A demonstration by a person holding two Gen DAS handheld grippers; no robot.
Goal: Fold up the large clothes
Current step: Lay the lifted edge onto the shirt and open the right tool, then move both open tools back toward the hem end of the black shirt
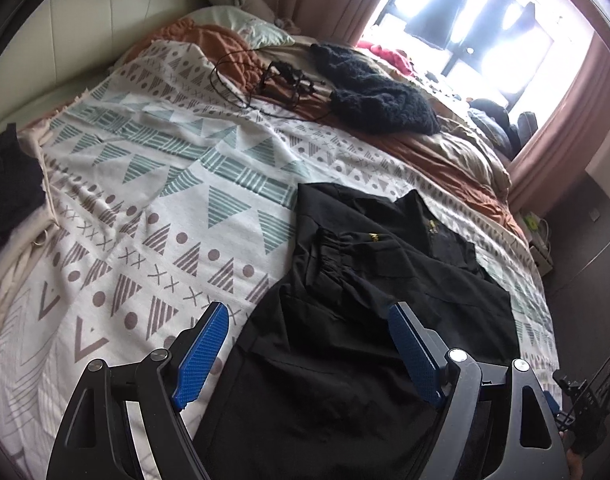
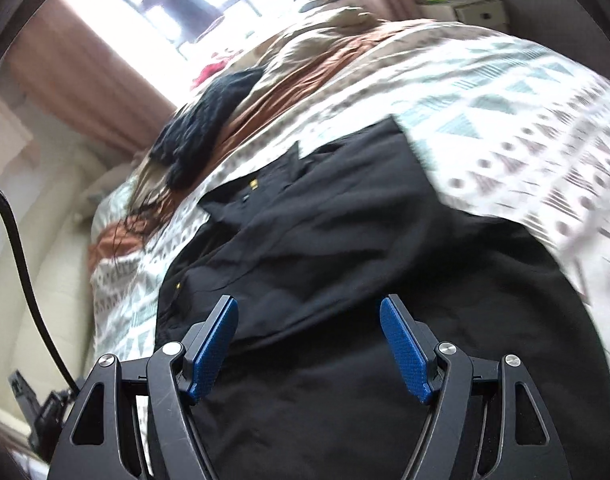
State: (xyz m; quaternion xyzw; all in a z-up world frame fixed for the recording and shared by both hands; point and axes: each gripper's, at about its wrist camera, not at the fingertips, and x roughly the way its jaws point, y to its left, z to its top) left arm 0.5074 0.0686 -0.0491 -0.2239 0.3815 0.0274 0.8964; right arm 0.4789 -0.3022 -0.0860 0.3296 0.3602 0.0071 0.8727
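Both wrist cameras tilt down over the bed (image 1: 153,184): the left looks toward the window (image 1: 465,20), the right, rolled and closer, hangs above the black garment (image 2: 325,240) both views share.

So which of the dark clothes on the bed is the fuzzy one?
The fuzzy black knit, lying far up the bed near the window. The black garment close to the fingers is smooth, and the dark pile at the left edge is not fluffy.
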